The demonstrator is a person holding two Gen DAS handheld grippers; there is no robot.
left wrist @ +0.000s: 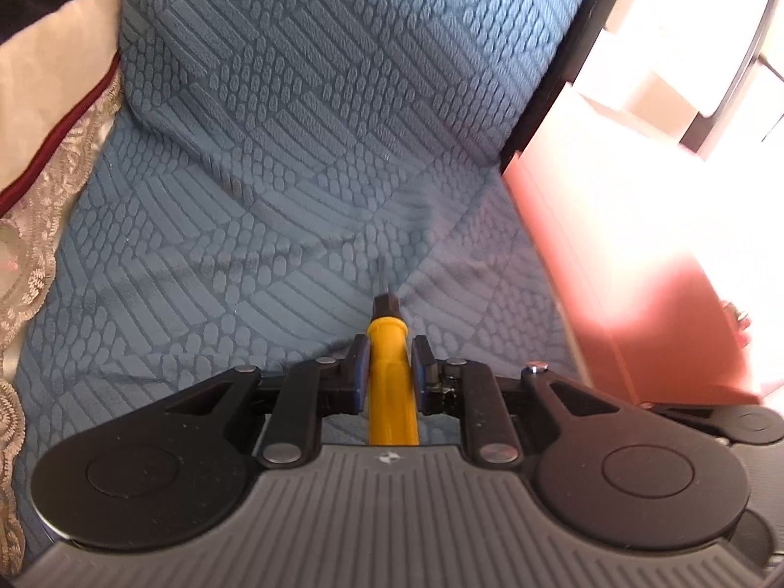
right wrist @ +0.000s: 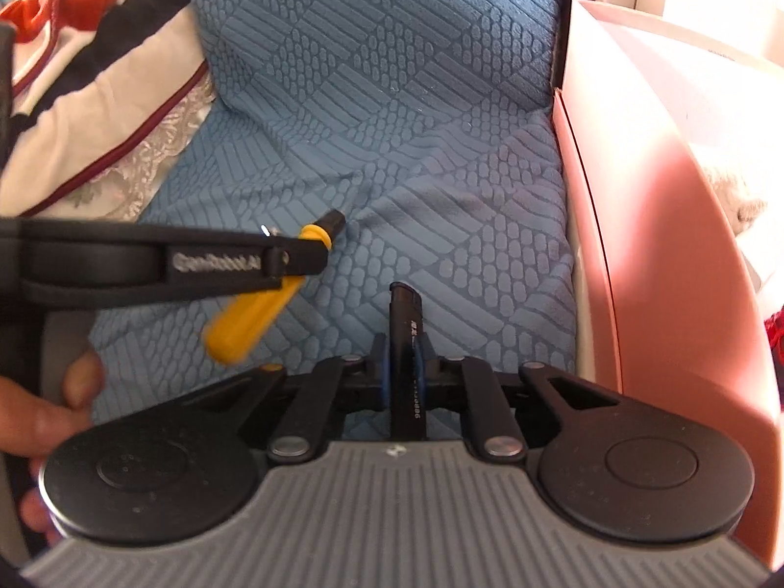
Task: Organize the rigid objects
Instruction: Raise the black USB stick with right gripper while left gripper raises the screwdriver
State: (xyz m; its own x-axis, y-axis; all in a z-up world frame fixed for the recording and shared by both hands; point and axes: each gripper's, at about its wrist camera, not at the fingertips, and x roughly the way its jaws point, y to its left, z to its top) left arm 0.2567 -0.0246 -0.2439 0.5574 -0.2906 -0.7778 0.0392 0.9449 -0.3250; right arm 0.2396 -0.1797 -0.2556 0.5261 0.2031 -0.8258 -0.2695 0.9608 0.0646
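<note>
Both hand-held grippers loaded over blue textured sofa cover (left wrist: 304, 112).

L hand-held gripper (left wrist: 389, 357) pinches a yellow-handled screwdriver (left wrist: 389, 382) betw. its pads, handle running back toward the cam, dark collar & thin shaft poking fwd, tip down at the fabric. From the right wrist view the same tool (right wrist: 255, 313) sits tilted, yellow butt low, dark tip up & to the right; a hand (right wrist: 44, 406) grips the L unit's body at the left edge. R hand-held gripper (right wrist: 402, 362) is pressed tight on a slim black lighter-like stick (right wrist: 404, 343), upright betw. the blue pads, white print on its side too small to read. Pink box (right wrist: 651, 206) stands just right of the cushion. Striped cloth w/ lace trim (right wrist: 98, 112) at upper left.
</note>
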